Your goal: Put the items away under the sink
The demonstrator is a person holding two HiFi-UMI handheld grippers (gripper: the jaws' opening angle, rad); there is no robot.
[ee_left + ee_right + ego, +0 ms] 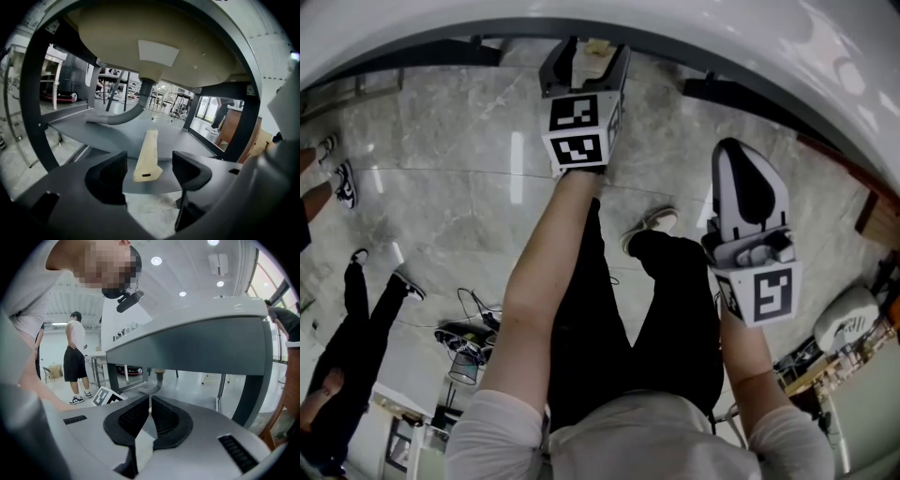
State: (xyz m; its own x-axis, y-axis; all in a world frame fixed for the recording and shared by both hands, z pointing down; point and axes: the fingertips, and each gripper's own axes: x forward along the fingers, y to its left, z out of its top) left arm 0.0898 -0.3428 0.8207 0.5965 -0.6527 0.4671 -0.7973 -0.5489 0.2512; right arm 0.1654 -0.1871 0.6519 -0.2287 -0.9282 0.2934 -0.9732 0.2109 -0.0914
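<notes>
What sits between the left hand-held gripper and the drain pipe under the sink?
In the left gripper view, a long cream item lies on the grey shelf between the open left hand-held gripper and the drain pipe.

Long item [147, 157], centre of left gripper view: pale cream-yellow, small dark slot on its near end.
Shelf [197, 140], under it: flat dark grey.
Basin underside [117, 33], top of frame: cream.
Drain pipe [136, 105]: grey.
Left gripper [149, 162]: matte black pads, grey body.
Marker cube [579, 127], top centre of head view: black squares on white.
Floor [441, 178]: grey veined marble.
</notes>
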